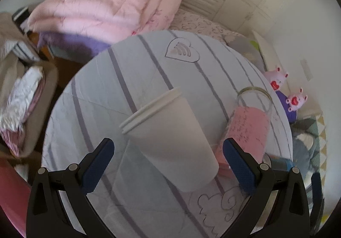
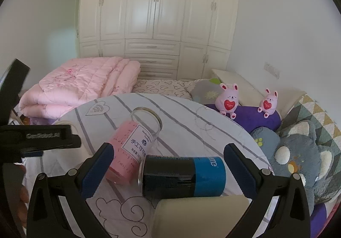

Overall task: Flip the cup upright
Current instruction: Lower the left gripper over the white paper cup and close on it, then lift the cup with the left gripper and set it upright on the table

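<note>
A white plastic cup [image 1: 170, 137] stands on the round table with its rim up, leaning in the fisheye view. My left gripper [image 1: 168, 165] is open, its blue pads [image 1: 100, 165] on either side of the cup's base with gaps. A glass jar with a pink label [image 1: 249, 127] stands right of the cup; it also shows in the right wrist view [image 2: 132, 148]. My right gripper [image 2: 168, 169] is open around a black and blue can [image 2: 183, 176] lying on its side, without touching it. The left gripper's body [image 2: 40, 137] shows at the left.
The round table [image 1: 127, 80] has a striped white cloth. A cream block [image 2: 200, 214] lies at the table's near edge. A folded pink quilt [image 2: 78, 86], pink bunny toys [image 2: 229, 97], a grey plush [image 2: 302, 152] and a wardrobe [image 2: 157, 14] lie beyond.
</note>
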Demonstrator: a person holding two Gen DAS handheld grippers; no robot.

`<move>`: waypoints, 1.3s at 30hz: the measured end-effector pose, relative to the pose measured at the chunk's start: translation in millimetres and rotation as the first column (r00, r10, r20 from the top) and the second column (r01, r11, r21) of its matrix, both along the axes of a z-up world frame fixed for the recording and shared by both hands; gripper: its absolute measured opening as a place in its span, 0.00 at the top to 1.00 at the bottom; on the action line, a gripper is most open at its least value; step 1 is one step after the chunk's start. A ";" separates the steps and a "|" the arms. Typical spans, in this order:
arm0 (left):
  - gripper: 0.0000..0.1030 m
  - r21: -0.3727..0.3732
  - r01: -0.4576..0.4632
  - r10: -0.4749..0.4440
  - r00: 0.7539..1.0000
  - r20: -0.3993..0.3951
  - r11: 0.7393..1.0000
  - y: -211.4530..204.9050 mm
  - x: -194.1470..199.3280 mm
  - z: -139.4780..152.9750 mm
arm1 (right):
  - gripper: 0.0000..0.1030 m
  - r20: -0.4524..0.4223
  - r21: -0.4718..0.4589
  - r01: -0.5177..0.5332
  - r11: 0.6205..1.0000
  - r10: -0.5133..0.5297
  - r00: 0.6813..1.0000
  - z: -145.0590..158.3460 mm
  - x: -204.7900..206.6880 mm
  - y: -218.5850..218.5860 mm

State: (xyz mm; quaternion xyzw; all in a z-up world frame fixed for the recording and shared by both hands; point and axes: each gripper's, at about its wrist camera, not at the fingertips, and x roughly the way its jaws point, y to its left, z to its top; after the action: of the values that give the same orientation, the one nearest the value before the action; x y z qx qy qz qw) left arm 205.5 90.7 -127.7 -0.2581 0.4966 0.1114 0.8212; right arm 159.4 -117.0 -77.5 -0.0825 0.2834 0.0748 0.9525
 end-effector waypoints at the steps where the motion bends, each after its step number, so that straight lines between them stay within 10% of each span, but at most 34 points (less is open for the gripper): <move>1: 0.00 -0.005 -0.008 0.008 1.000 -0.006 1.000 0.1 1.0 -2.0 | 0.00 -0.002 0.000 -0.001 1.000 0.001 1.000 -0.4 1.8 0.0; 11: 0.03 -0.075 -0.010 0.003 0.995 -0.096 0.997 -0.5 27.4 -33.1 | 0.00 -0.024 0.013 0.004 1.000 -0.003 1.000 -4.4 11.8 -4.5; 14: 0.26 -0.068 0.044 -0.048 0.997 -0.063 0.997 -1.2 32.7 -27.6 | 0.00 -0.027 0.018 0.008 1.000 -0.007 1.000 -4.7 11.2 -4.8; 28: 0.27 0.035 0.286 -0.284 0.958 -0.043 0.958 7.0 15.2 5.1 | 0.00 -0.023 0.012 -0.003 1.000 0.003 1.000 2.5 -4.9 2.9; 39: 0.27 0.154 0.493 -0.479 0.869 -0.124 0.856 -11.7 -36.5 7.4 | 0.00 -0.035 -0.020 0.025 0.999 -0.025 0.999 1.6 -40.2 13.7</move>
State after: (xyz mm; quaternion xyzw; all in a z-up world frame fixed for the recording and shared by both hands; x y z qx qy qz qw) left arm 169.0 79.1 -120.3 -0.0442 0.5665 -0.0447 0.8217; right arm 119.2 -103.3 -75.9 -0.0870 0.3018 0.0616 0.9474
